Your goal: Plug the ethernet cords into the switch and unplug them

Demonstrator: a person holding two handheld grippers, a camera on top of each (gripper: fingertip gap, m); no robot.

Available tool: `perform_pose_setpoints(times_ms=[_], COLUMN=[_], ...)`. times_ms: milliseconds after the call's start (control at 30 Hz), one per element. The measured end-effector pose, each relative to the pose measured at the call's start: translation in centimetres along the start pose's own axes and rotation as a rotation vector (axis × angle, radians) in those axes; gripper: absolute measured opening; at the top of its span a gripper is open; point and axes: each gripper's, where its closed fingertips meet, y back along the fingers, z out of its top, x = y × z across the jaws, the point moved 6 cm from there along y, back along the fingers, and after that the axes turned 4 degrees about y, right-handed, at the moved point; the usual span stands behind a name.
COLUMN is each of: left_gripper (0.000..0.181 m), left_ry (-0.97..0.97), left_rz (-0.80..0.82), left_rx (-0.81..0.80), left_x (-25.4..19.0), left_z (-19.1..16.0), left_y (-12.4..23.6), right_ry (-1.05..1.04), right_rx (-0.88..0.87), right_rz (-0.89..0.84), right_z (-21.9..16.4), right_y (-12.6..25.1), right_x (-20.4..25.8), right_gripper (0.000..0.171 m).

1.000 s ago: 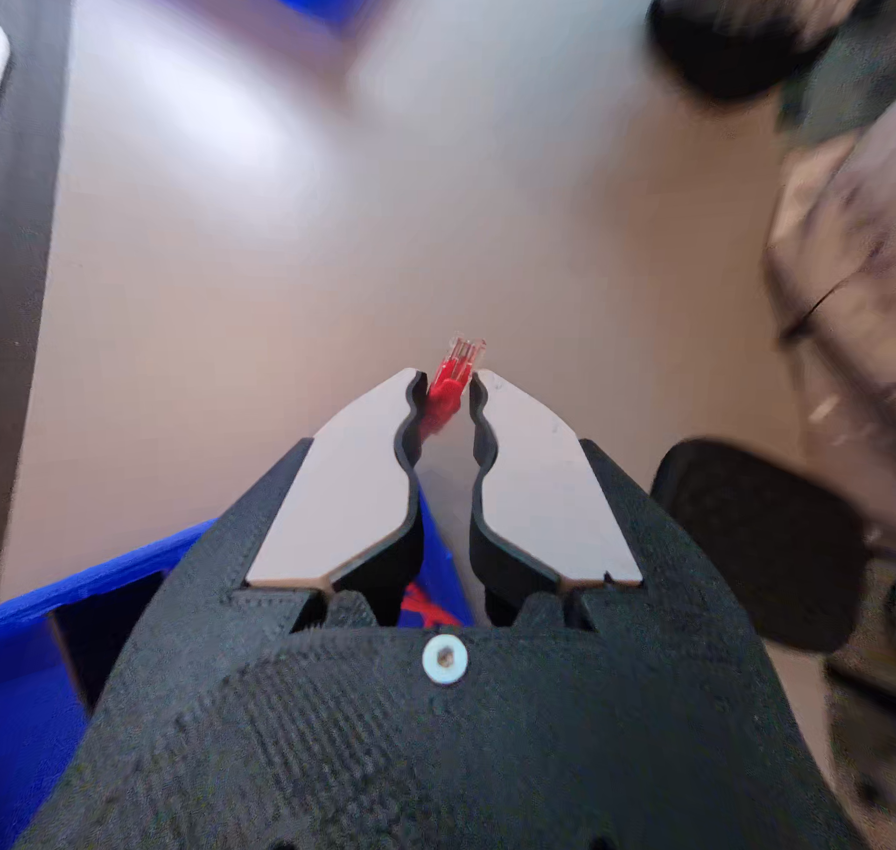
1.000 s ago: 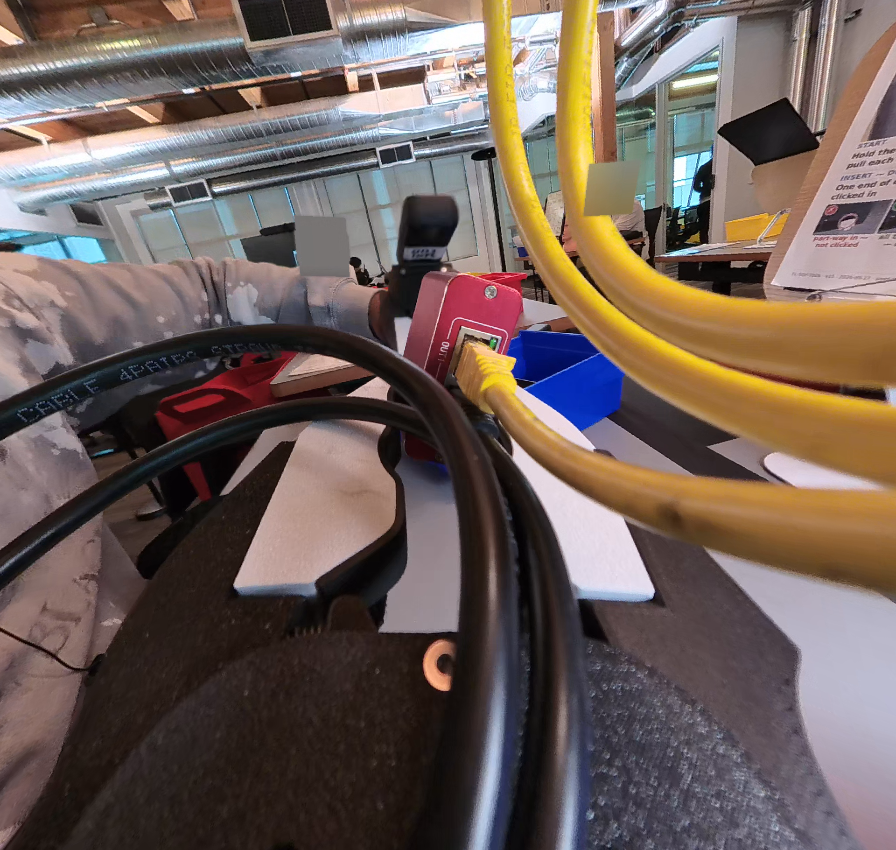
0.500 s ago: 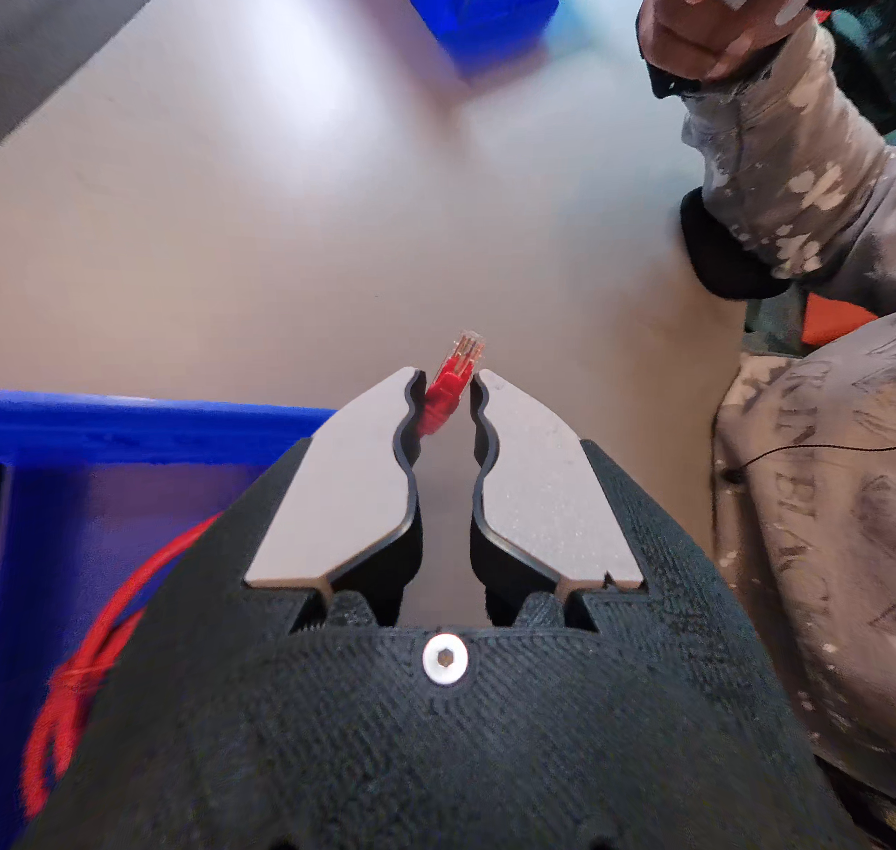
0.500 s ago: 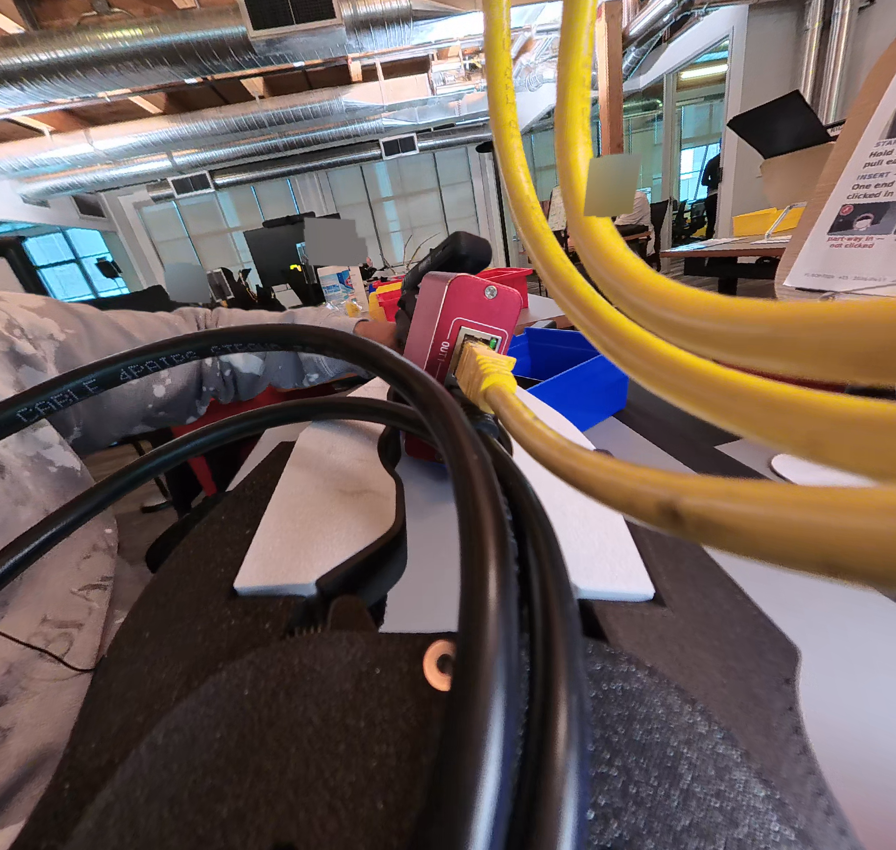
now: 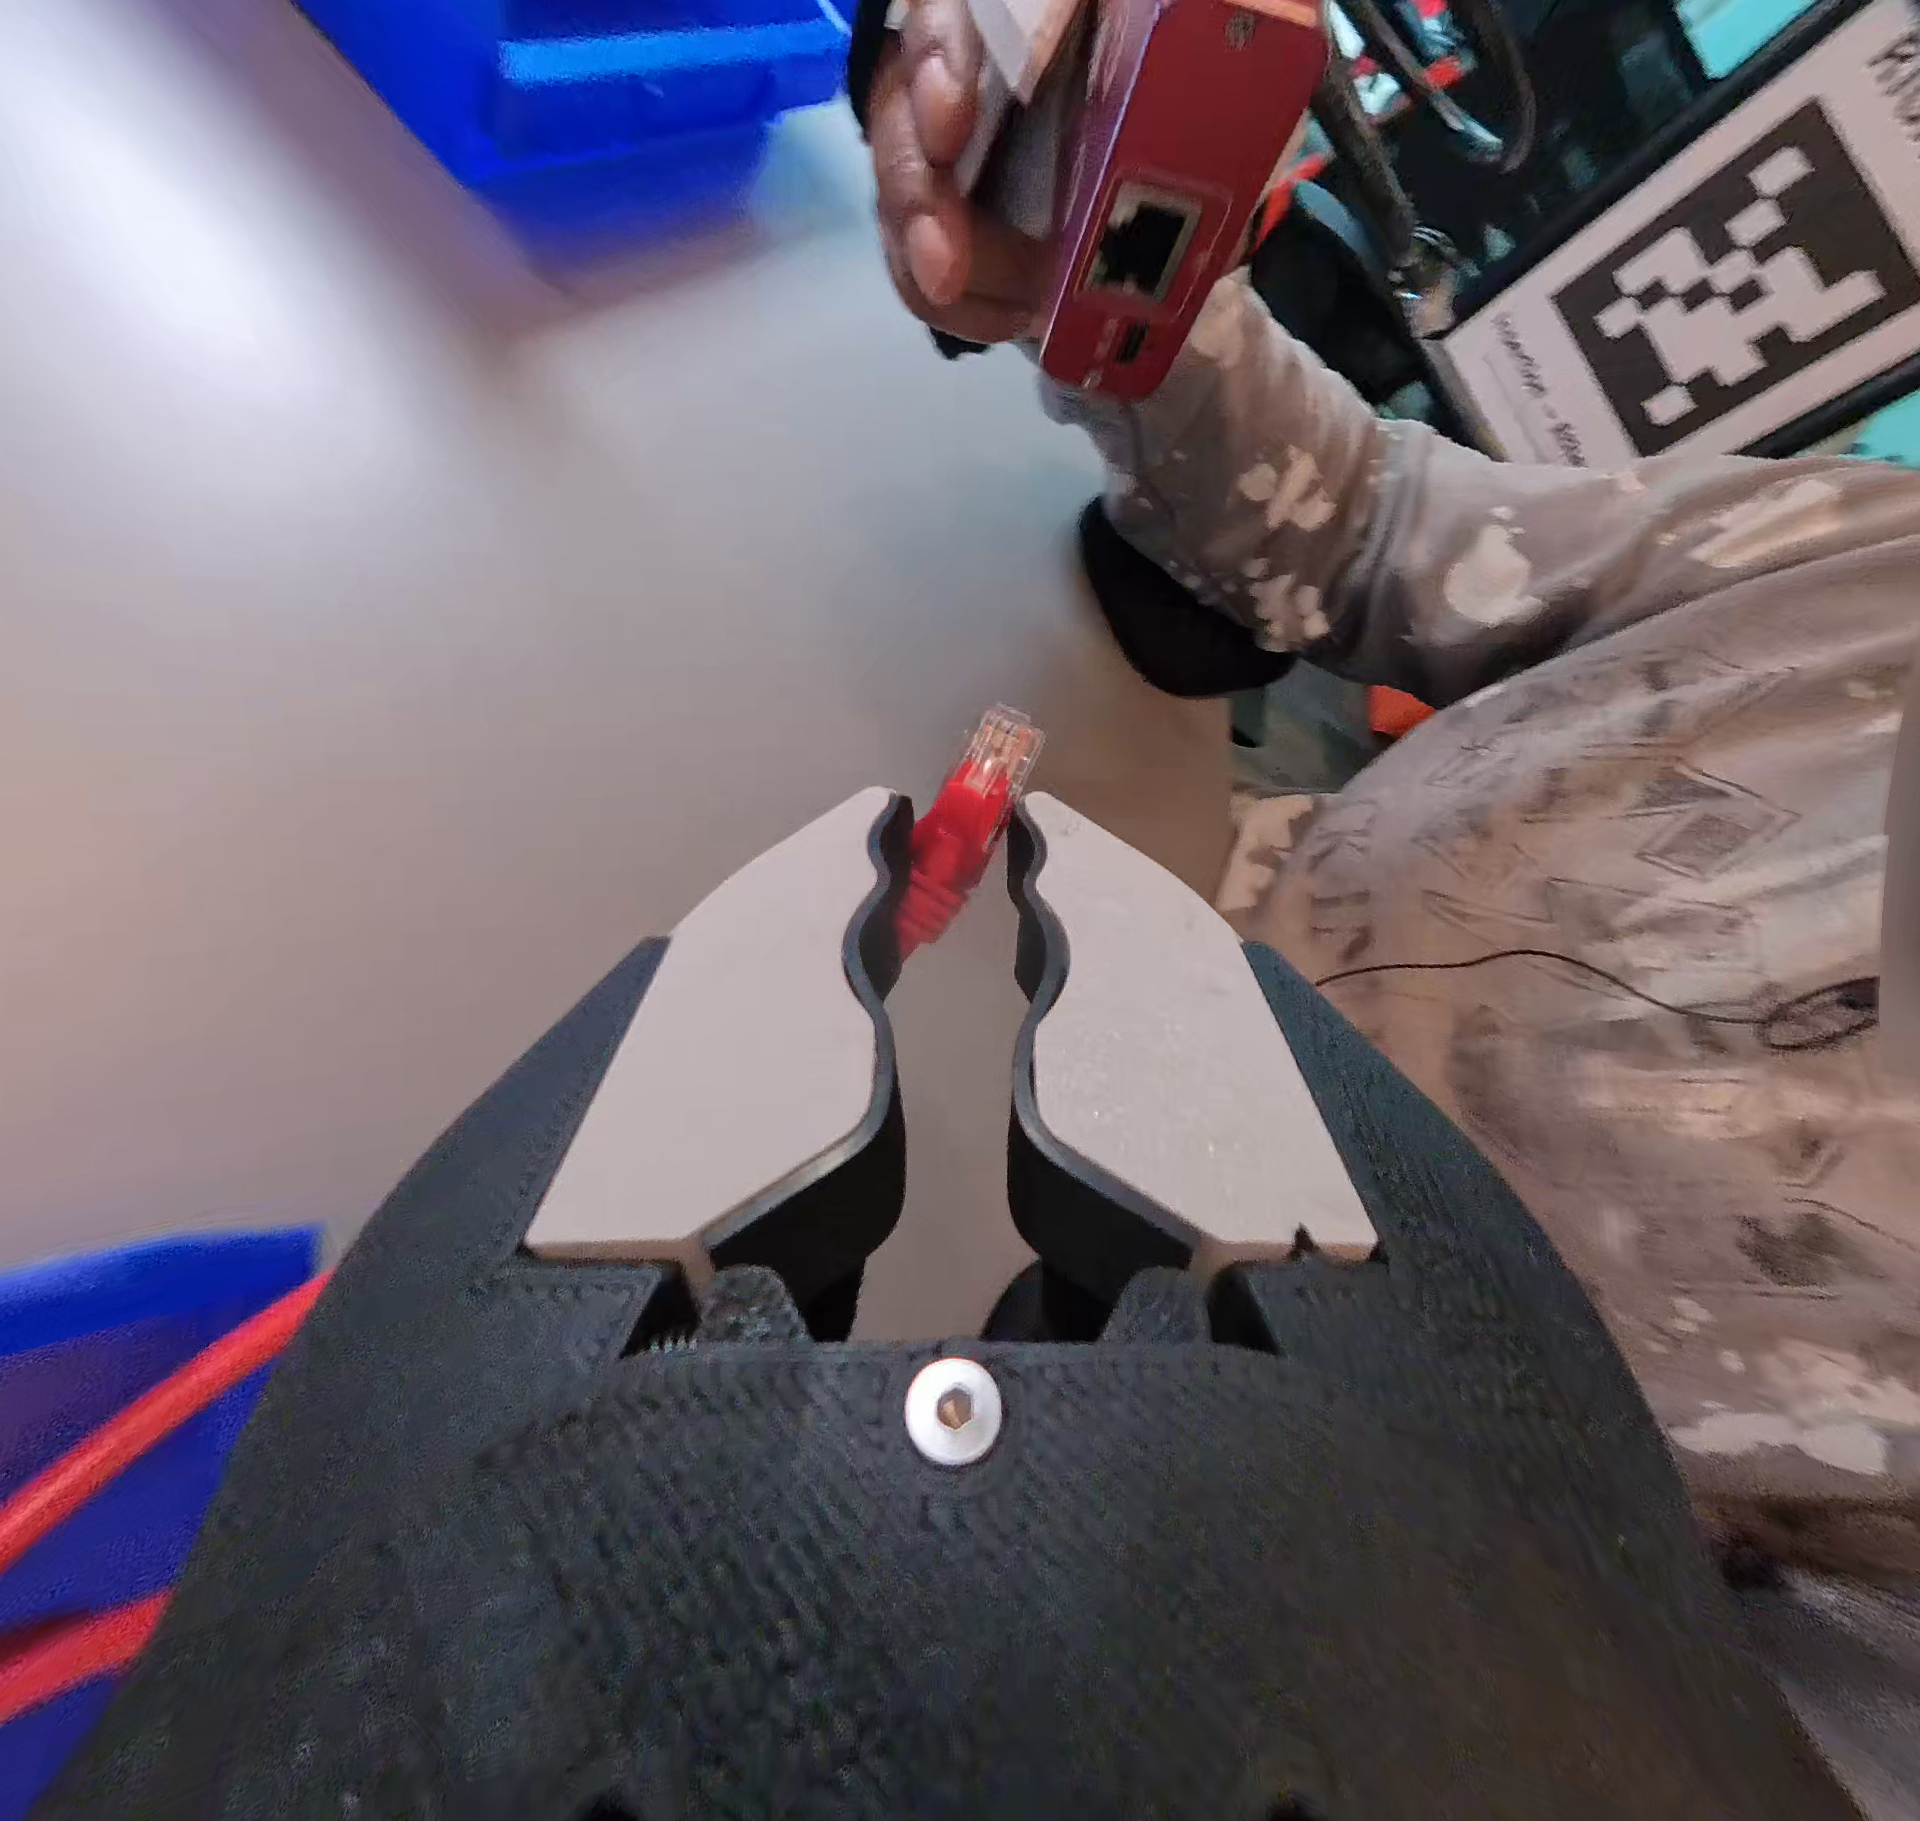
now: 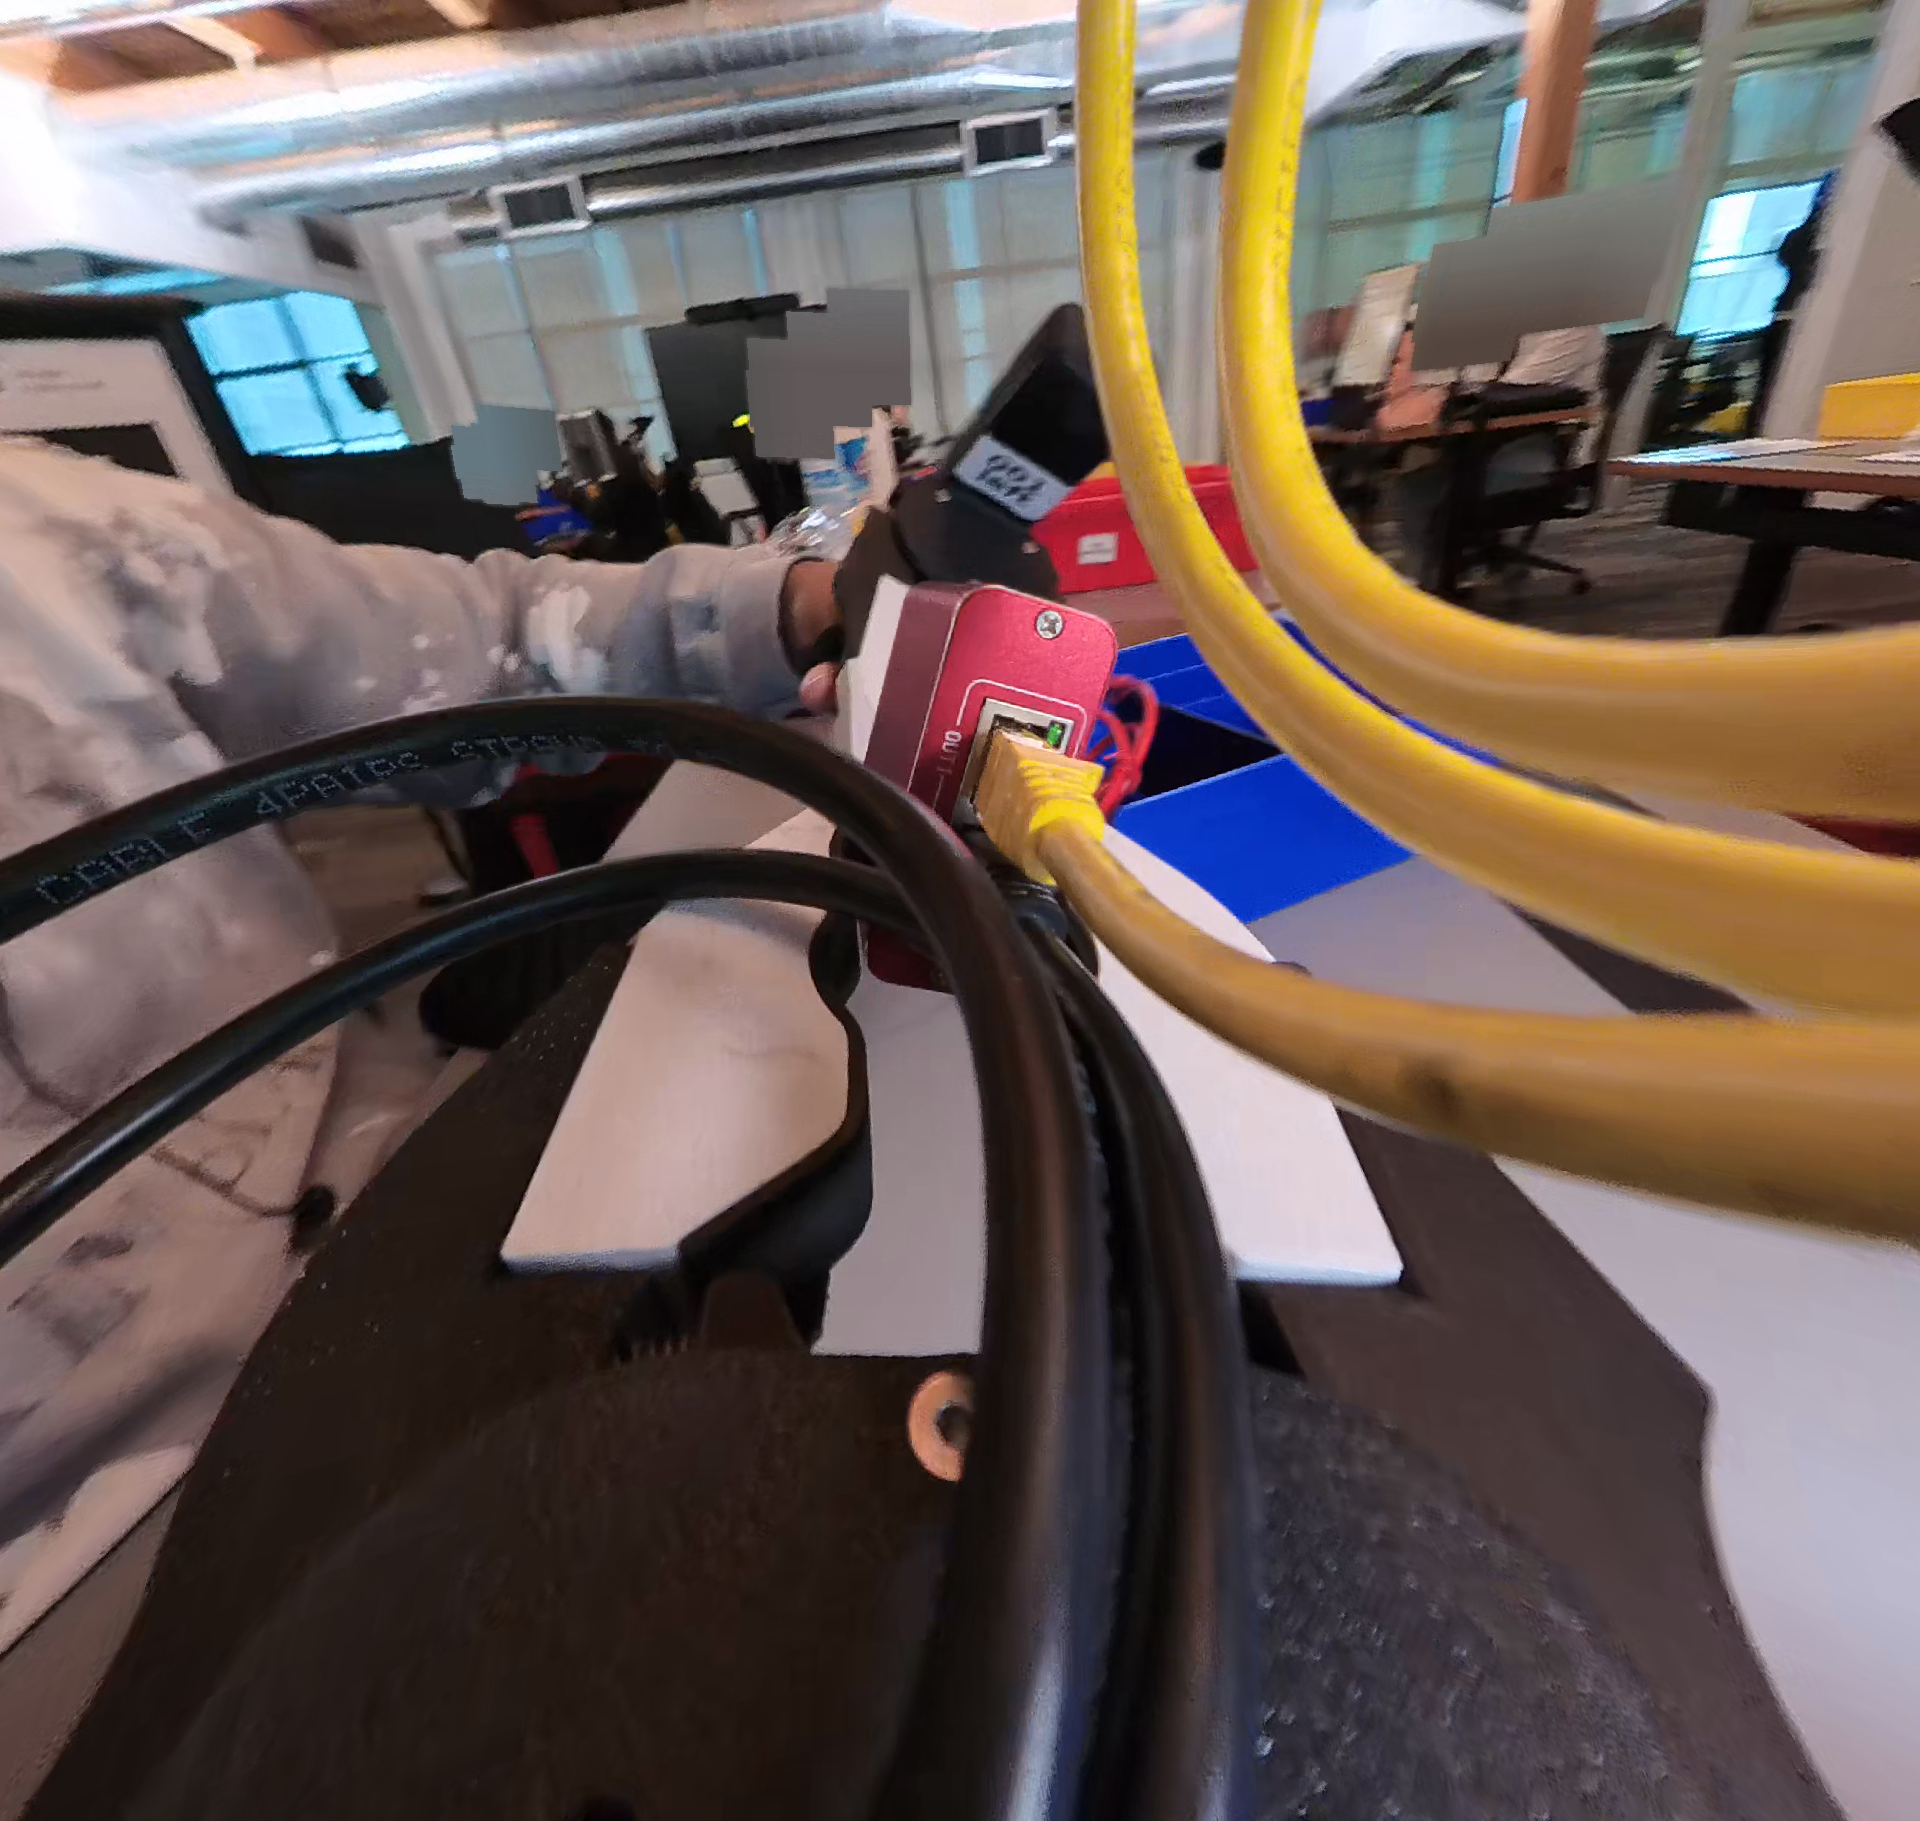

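Note:
My left gripper (image 5: 961, 815) is shut on the red ethernet plug (image 5: 966, 826). The plug's clear tip sticks out past the fingertips and points toward the red switch (image 5: 1174, 161), which is up and to the right, a clear gap away. The switch's near end shows an empty port (image 5: 1138, 249). My right gripper (image 6: 935, 940) is shut on the switch (image 6: 987, 691) and holds it above the table. A yellow ethernet cord (image 6: 1039, 800) is plugged into the port facing me. A black cable (image 6: 727, 732) loops over the right gripper.
A blue bin (image 5: 623, 57) stands on the grey table (image 5: 416, 576) beyond the left gripper. Another blue bin (image 5: 104, 1356) at lower left holds the red cable (image 5: 125, 1449). A person's patterned sleeve (image 5: 1455, 545) reaches across on the right. A black-and-white marker board (image 5: 1714, 265) stands behind.
The left gripper has swung up and right with the red plug, bringing the switch and its empty port into view. In the right wrist view the left hand has come closer behind the switch.

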Motion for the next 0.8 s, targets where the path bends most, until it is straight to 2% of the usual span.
perform_pose_setpoints(times_ms=[233,367,500,667,800], left_gripper=[0.018,0.018,0.017,0.016,0.016], left_ry=[0.118,0.136,0.195,0.219,0.224], left_rz=[-0.337,-0.399,-0.479,-0.548,-0.607], left_rx=[0.037,0.037,-0.007,0.012,0.020], left_x=[-2.8,-2.9,-2.5,-3.2,-3.9], left_z=[-0.2,-0.6,-0.8,-1.6,-1.8], left_y=[-5.2,-7.3,-7.8,-9.0,-10.0], right_ry=[0.029,0.046,0.042,0.042,0.031], right_rx=[0.127,0.188,0.248,0.315,0.352], right_rz=[0.271,0.320,0.347,0.348,0.413], right_z=[-0.6,-1.0,-1.6,-2.1,-2.0], right_y=[0.2,0.3,0.4,0.4,0.8], right_x=[3.0,3.6,3.7,3.3,4.0], right_gripper=[0.031,0.031,0.031,0.031,0.030])
